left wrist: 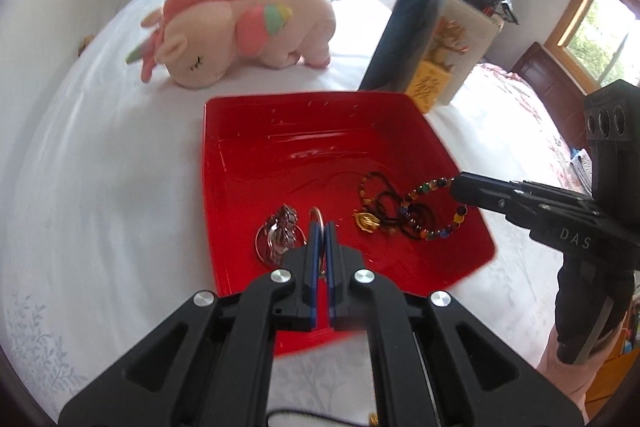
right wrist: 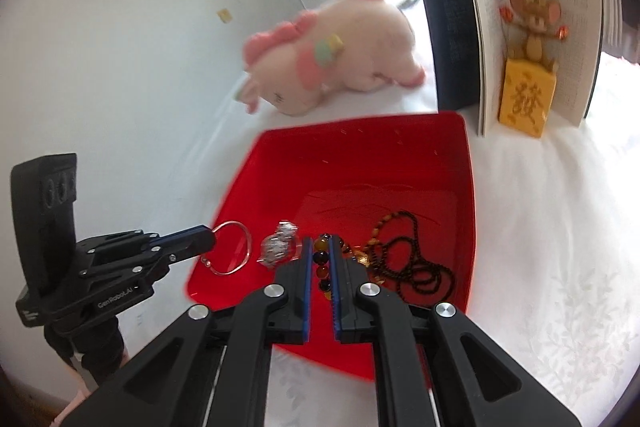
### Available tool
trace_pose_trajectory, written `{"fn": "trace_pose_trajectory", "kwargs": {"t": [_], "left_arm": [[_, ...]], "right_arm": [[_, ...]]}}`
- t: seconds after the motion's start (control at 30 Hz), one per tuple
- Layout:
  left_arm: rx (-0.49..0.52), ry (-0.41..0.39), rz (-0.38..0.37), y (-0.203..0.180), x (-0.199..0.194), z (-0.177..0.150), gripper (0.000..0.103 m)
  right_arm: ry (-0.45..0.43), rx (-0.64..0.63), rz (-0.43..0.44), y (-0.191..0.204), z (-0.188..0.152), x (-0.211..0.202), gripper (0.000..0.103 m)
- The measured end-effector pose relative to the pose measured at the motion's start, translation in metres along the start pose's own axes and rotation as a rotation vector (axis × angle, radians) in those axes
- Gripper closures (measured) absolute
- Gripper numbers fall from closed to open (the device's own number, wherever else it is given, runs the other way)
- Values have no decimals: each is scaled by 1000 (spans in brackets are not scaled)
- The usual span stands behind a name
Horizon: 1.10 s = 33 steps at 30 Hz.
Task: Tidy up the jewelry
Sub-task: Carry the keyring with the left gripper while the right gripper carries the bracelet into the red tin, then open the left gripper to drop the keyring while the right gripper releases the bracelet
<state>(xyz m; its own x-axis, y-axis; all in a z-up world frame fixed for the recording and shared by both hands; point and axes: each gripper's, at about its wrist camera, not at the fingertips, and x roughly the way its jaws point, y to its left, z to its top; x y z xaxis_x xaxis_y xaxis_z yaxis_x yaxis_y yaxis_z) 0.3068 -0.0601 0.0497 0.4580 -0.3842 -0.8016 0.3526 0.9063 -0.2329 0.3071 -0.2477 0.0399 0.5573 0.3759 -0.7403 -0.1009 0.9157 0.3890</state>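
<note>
A red tray [left wrist: 304, 99] lies on the white bed cover. My left gripper [left wrist: 323, 227] is shut on a thin silver bangle [left wrist: 315, 213], which hangs over the tray's near left corner [right wrist: 234, 247]. Beside the bangle lies a chunky silver bracelet [left wrist: 280, 233]. My right gripper [right wrist: 320, 241] is shut on a bracelet of coloured beads [right wrist: 322, 261]; the loop shows whole in the left wrist view [left wrist: 436, 215]. On the tray floor rest a dark bead necklace [right wrist: 416, 263] and a gold pendant [left wrist: 366, 221].
A pink unicorn plush [left wrist: 248, 27] lies behind the tray. An open book [right wrist: 540, 27] stands at the back right, with a yellow block and mouse ornament [right wrist: 526, 99] in front of it. Windows sit beyond the bed; white cover spreads all around the tray.
</note>
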Motion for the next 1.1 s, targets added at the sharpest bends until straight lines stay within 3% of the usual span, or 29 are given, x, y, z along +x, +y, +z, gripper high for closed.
{"fn": "trace_pose_trajectory", "kwargs": {"t": [0.27,0.53,0.83,0.97,1.1], "left_arm": [[-23,49,19,13,46,15,102],[-42,58,9,18,52,15,98],[-35,12,26,13,34,13,66],[-34,-26,38,11,17,11,62],[-35,-46,43,8,2,7,57]], "right_arm": [[68,24,-9,-20,8,46,96],[59,42,-45,-33,8,51,90],[16,33,-92,-28,7,33,83],[-7,33,-105,-26,4,23,81],[-36,26,-131,-19,1,10,70]]}}
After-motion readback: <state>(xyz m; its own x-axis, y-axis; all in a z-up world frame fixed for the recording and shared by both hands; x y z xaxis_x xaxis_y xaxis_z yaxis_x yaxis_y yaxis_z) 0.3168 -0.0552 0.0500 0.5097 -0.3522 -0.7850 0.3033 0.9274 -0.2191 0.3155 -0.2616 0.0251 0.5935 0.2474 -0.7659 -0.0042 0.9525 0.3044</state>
